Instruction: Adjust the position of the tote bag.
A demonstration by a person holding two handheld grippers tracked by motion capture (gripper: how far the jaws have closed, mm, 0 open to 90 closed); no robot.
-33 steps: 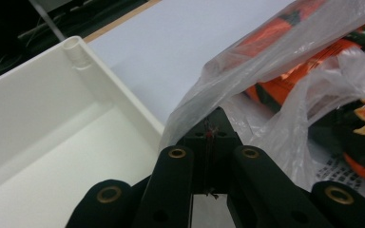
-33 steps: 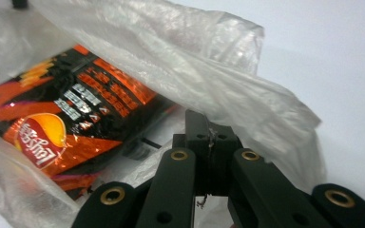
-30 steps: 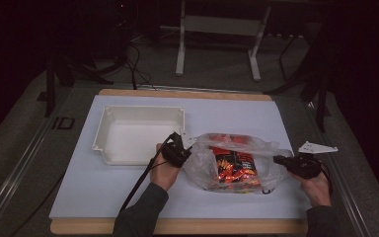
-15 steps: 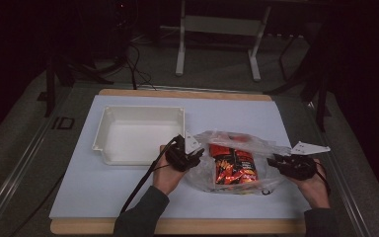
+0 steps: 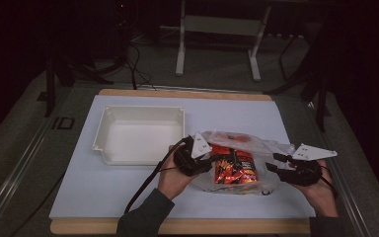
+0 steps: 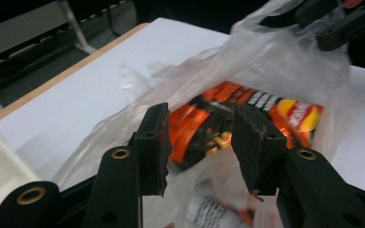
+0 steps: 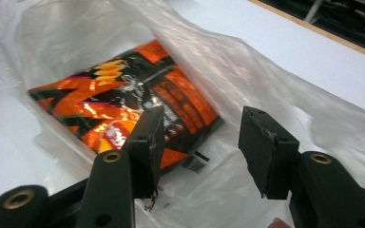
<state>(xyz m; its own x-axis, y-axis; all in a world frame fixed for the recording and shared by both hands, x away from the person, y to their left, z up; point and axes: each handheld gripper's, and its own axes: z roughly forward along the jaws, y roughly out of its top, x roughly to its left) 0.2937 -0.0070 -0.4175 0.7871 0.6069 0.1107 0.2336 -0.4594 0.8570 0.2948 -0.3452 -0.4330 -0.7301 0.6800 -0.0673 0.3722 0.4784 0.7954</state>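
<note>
A clear plastic bag lies on the white mat with orange snack packets inside. My left gripper is at the bag's left edge and my right gripper at its right edge, each pointing inward. Both have just been opening. In the left gripper view the gripper stands open over loose film and a packet, its pads pressing on nothing. In the right gripper view the gripper is open too, looking into the bag at an orange packet.
An empty white tray sits on the mat left of the bag, close to my left hand. The mat lies on a wooden board. Metal stand legs rise beyond the far edge.
Both grippers were shut on the bag's two edges, holding it stretched. They have opened, let go and lifted slightly, and the bag has slackened on the mat.
</note>
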